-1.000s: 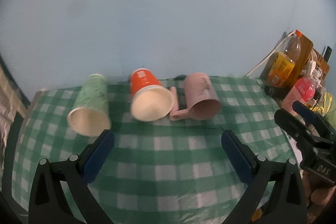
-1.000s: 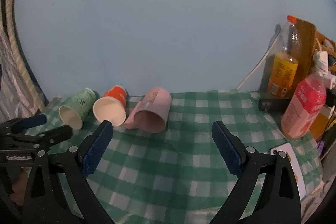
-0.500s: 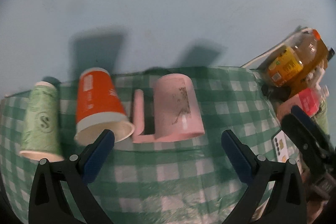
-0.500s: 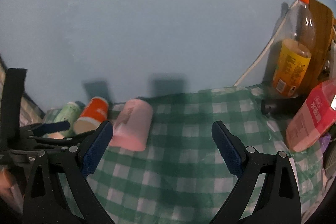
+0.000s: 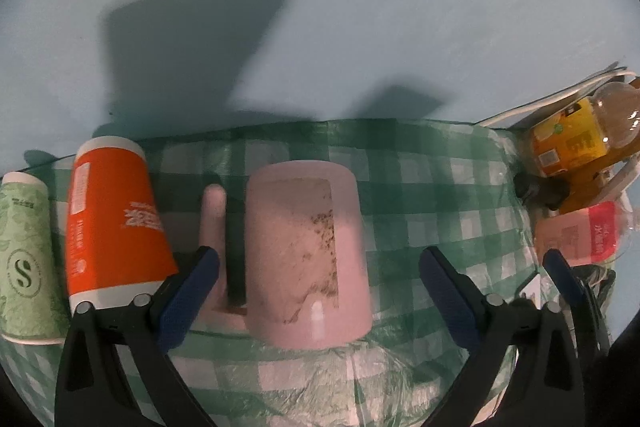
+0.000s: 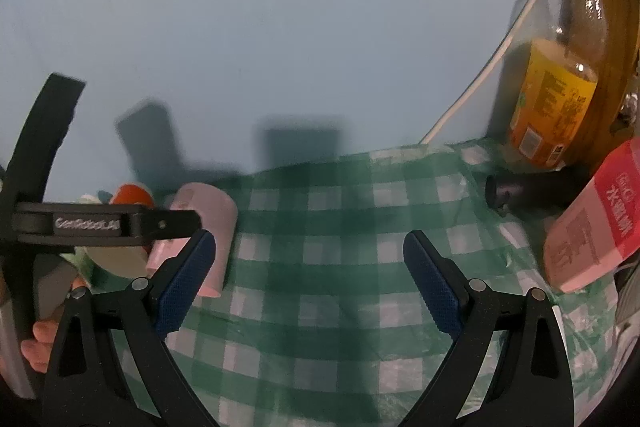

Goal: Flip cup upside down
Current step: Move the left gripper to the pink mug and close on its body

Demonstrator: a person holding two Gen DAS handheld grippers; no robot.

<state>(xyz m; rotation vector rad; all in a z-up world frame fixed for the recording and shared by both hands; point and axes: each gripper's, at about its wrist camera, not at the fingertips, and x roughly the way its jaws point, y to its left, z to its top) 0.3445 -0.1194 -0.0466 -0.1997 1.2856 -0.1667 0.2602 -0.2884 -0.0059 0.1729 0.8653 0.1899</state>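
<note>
Three cups lie on their sides in a row on the green checked tablecloth (image 5: 420,195): green paper cup (image 5: 24,259), orange paper cup (image 5: 112,227), pink mug (image 5: 304,255). All three have the base toward the wall and the mouth toward us.

Left gripper (image 5: 320,291): we see it spread wide, nothing held. The pink mug sits between the blue pads, its body nearer the left-hand pad (image 5: 188,299); the mug's handle (image 5: 214,223) lies on the cloth in front of that pad. We can't tell whether the pad touches the mug. The orange cup is just beside the handle; the green cup touches the orange one or nearly does.

Right gripper (image 6: 316,283): also spread wide, holding nothing, over bare cloth to the right of the mug. From its camera the left gripper's body crosses in front of the cups at far left, with fingers (image 6: 38,343) of the holding hand visible below it.

At the right cloth edge: orange drink bottle (image 6: 556,75), pink bottle (image 6: 592,215), a dark cylinder (image 6: 520,191) lying between them. A white cable (image 6: 480,83) runs up the wall.
</note>
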